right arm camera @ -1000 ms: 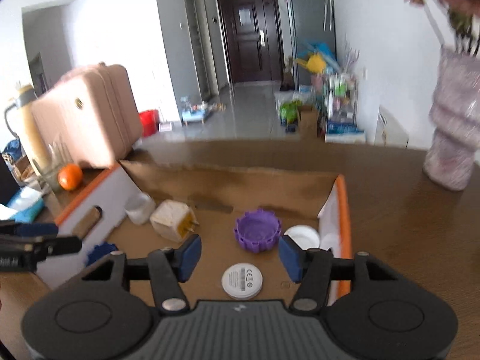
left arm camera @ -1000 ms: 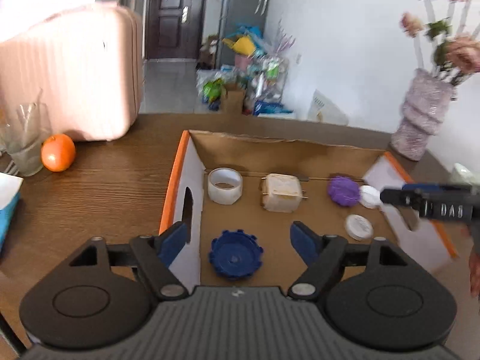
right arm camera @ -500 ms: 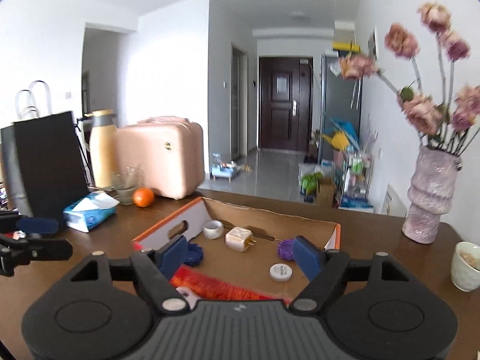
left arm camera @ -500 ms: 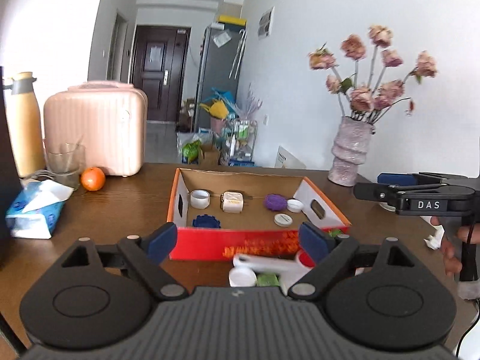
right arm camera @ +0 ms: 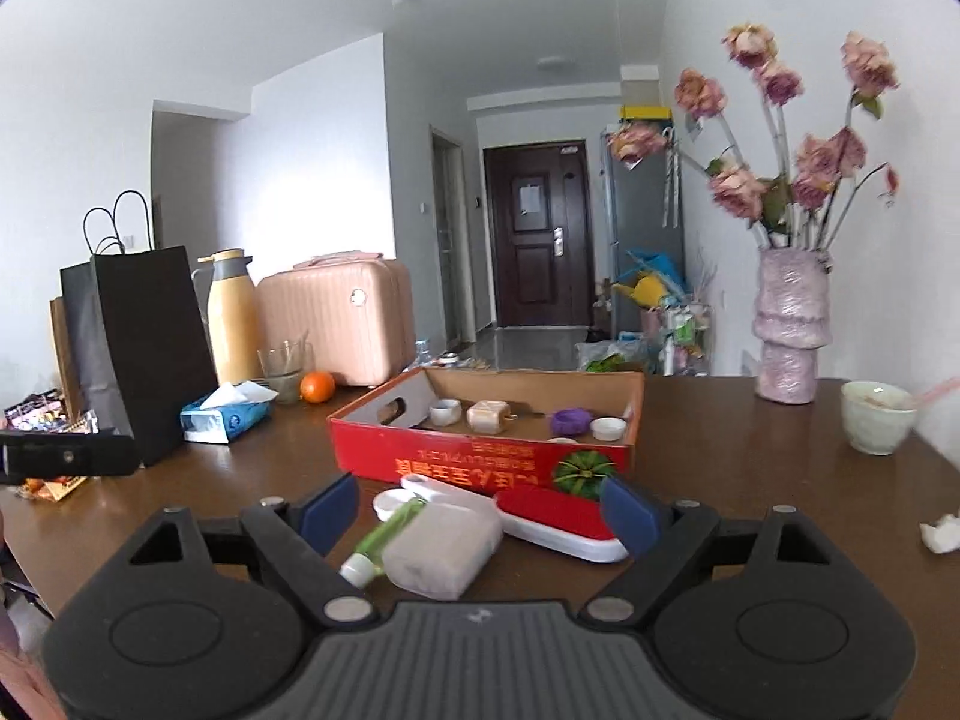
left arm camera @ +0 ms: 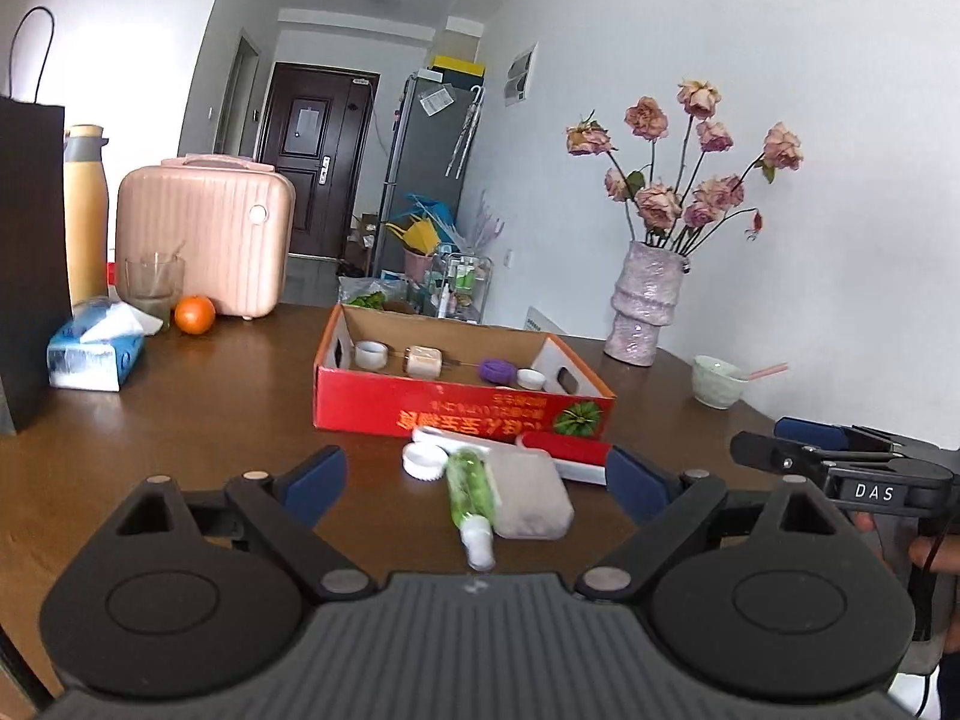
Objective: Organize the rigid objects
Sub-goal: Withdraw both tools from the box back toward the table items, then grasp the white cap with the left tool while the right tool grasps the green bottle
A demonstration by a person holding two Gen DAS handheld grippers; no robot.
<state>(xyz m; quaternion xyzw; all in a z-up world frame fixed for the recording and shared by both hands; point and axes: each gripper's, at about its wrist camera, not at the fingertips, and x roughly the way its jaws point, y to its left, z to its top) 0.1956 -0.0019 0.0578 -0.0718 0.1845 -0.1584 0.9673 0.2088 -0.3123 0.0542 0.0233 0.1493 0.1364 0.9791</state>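
A red cardboard box [left arm camera: 456, 414] [right arm camera: 480, 459] stands mid-table holding a tape roll [left arm camera: 370, 354], a beige plug [left arm camera: 423, 360], a purple cap [left arm camera: 497, 370] and a white lid [left arm camera: 531, 378]. In front of it lie a white cap [left arm camera: 422, 459], a green tube [left arm camera: 469, 495] [right arm camera: 384, 534], a pale soap-like block [left arm camera: 528, 495] [right arm camera: 441, 546] and a red-and-white lint brush [left arm camera: 564, 450] [right arm camera: 558, 519]. My left gripper [left arm camera: 477, 480] and right gripper [right arm camera: 480, 510] hover just short of this pile, jaws still opening, nothing pressed between them.
At the left stand a black paper bag [right arm camera: 141, 348], a yellow flask [right arm camera: 231, 315], a pink case [left arm camera: 204, 243], a glass [left arm camera: 153, 285], an orange [left arm camera: 194, 314] and a tissue pack [left arm camera: 96, 351]. A vase of roses [left arm camera: 645, 312] and a pale bowl [right arm camera: 876, 417] stand at the right.
Both grippers have pulled back from over the box to the near side of the table and opened wider. The pile in front of the box has come into view.
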